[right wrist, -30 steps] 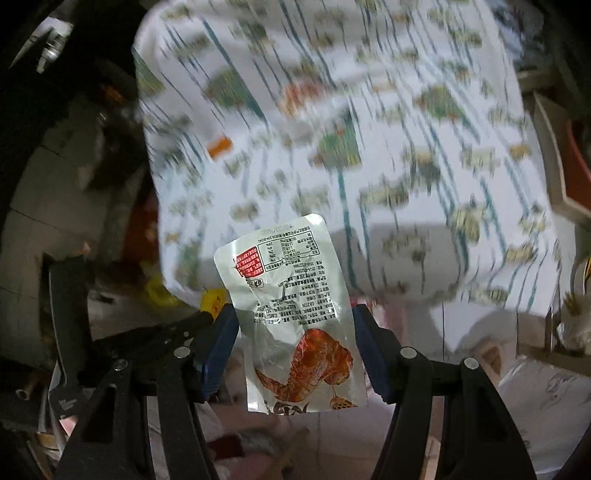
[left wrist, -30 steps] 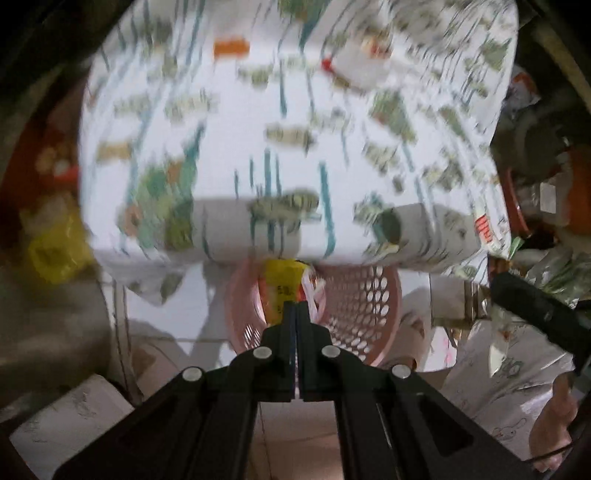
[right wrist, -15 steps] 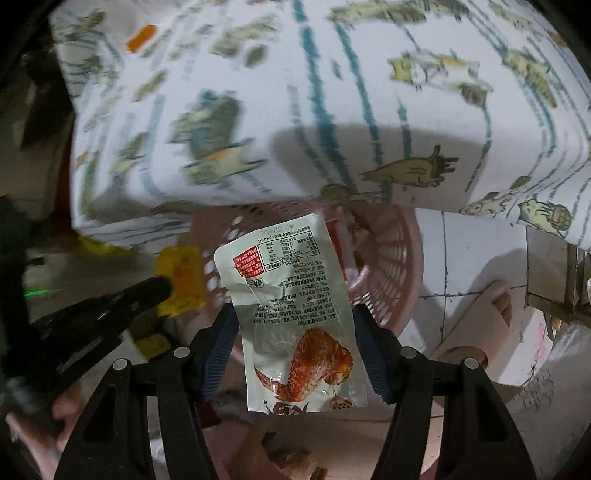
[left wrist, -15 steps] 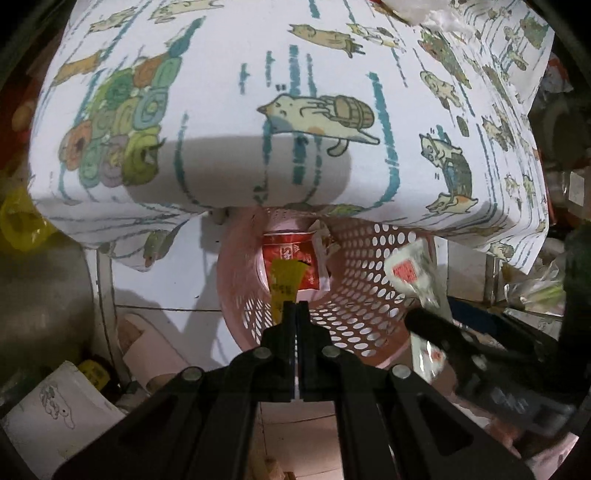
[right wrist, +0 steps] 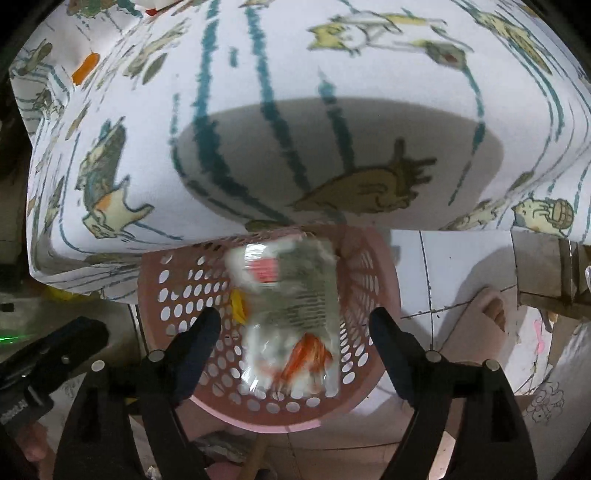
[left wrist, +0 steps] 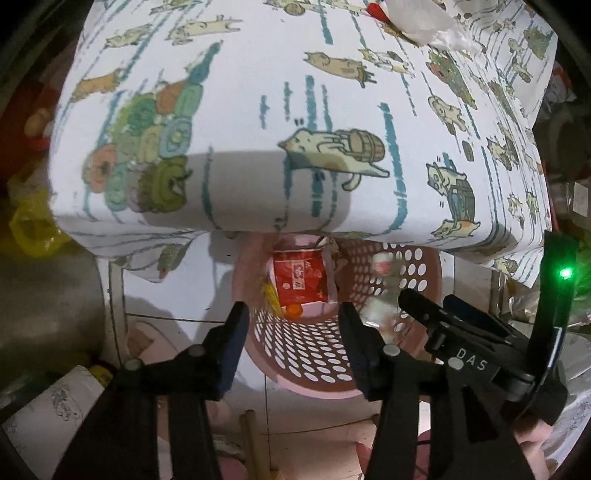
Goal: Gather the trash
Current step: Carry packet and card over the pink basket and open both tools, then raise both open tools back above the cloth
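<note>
A pink perforated basket (left wrist: 314,354) stands on the floor under the table's edge; it also shows in the right wrist view (right wrist: 173,295). My left gripper (left wrist: 291,332) is open over it. A yellow wrapper (left wrist: 271,295) falls, blurred, beside a red packet (left wrist: 299,277) in the basket. My right gripper (right wrist: 295,328) is open over the basket, and the silver snack packet (right wrist: 291,317) with an orange chicken picture drops, blurred, between its fingers. In the left wrist view the same packet (left wrist: 384,273) falls at the basket's right.
A table with a cat-print cloth (left wrist: 258,110) overhangs the basket. White crumpled trash (left wrist: 417,22) lies on its far side. A bare foot (right wrist: 480,314) stands right of the basket. A yellow bag (left wrist: 29,225) and clutter lie at the left.
Both grippers moved down over the basket and opened. The yellow wrapper left the left gripper and the silver packet left the right gripper; both are falling into the basket.
</note>
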Tool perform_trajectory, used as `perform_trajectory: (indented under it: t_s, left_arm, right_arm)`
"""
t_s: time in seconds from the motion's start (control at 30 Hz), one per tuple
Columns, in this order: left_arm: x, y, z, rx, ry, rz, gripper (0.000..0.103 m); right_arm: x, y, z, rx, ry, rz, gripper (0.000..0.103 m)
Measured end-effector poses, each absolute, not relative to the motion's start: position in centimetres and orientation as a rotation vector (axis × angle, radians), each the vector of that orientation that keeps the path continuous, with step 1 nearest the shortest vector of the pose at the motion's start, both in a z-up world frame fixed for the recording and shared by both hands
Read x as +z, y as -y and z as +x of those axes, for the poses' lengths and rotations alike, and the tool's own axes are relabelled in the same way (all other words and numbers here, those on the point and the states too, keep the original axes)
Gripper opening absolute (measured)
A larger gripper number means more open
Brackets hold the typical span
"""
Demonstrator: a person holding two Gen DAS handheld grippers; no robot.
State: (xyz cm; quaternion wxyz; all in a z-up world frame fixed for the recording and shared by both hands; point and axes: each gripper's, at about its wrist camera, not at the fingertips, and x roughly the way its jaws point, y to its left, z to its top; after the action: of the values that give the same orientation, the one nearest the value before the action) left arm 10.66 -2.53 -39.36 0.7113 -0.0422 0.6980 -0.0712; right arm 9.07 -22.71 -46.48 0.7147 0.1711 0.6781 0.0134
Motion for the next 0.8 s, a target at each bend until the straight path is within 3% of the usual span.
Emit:
perform_trajectory:
  t_s: [0.17, 0.37, 0.63, 0.8]
  left_arm:
    - [-37.8, 1.9, 10.7, -0.141, -1.507, -0.106, 0.048]
    - [-32.9, 1.9, 10.4, -0.137, -1.351, -0.06, 0.049]
    - [-26.1, 0.1, 10.3, -0.071, -1.076, 0.004, 0.066]
    - [-22.6, -0.7, 9.2, -0.062, -0.93, 0.005, 0.087]
  right_arm:
    - [-45.9, 22.7, 8.7, 0.037, -1.498, 0.374, 0.084]
    - [-41.4, 21.6, 8.1, 0.061, -1.395, 0.331, 0.084]
    - [-32.5, 20.8, 7.7, 0.055, -1.081, 0.176, 0.084]
    - [-29.0, 22.2, 7.8, -0.024, -0.939, 0.13, 0.084]
